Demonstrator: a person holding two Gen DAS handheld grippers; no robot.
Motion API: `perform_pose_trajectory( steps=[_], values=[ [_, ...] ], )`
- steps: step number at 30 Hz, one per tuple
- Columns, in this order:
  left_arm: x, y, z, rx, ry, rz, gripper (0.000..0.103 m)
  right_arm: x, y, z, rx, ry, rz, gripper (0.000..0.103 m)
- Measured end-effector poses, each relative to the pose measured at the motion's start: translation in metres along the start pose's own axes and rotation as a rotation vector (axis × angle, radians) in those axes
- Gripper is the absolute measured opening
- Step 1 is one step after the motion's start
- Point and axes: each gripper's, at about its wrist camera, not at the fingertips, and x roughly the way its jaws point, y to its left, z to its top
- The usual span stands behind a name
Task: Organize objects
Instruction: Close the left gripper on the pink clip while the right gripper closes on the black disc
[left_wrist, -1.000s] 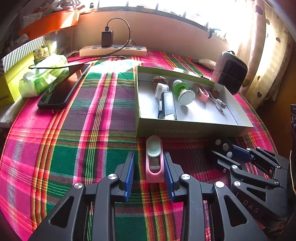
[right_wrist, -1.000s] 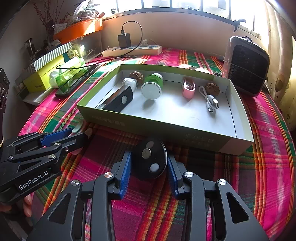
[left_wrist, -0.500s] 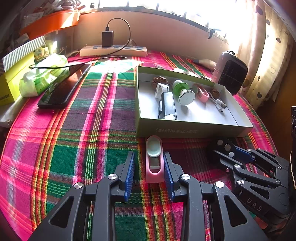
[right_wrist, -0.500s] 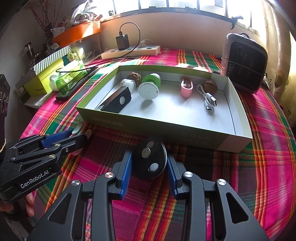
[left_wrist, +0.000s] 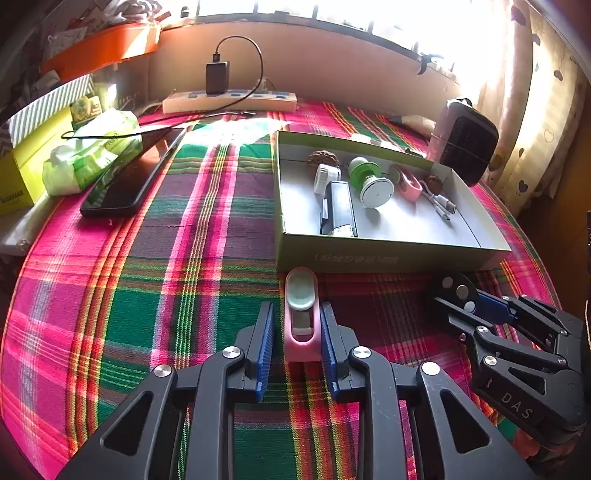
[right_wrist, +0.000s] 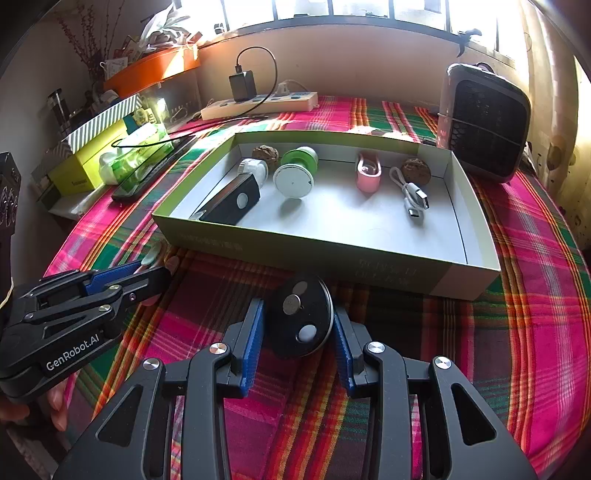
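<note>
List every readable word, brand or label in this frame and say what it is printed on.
"GenRobot.AI": side of the left gripper, seen from the right wrist.
"DAS": side of the right gripper, seen from the left wrist; possibly partial.
Print on the front wall of the green box: too faint to read.
Label on the yellow carton: too small to read.

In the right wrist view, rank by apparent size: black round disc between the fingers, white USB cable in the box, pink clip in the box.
1. Black round disc, largest, though it sits nearest the camera, so that is partly nearness.
2-3. White USB cable and pink clip look alike; no ranking.
</note>
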Motion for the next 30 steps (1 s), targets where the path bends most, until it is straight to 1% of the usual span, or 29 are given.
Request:
perform_pose_trajectory(
  steps=[4,18,30],
  values=[
    [-0.0002,0.0015,-0.0003,-0.001,0.0,0.007,0.016,-0.0001,0.0002,0.0001,-0.001,-0.001,0.001,0.036],
    [-0.0014,-0.0009,-0.0007,0.011,-0.001,0.007,0.016,-0.0024,0.0011,-0.0001,-0.01,-0.003,-0.002,0.036],
    [-0.0088,-0.0047,-0.0016,0.021,-0.018,0.002,0.016,-0.007,0.0006,-0.0008,-0.004,-0.015,0.001,0.036]
  ],
)
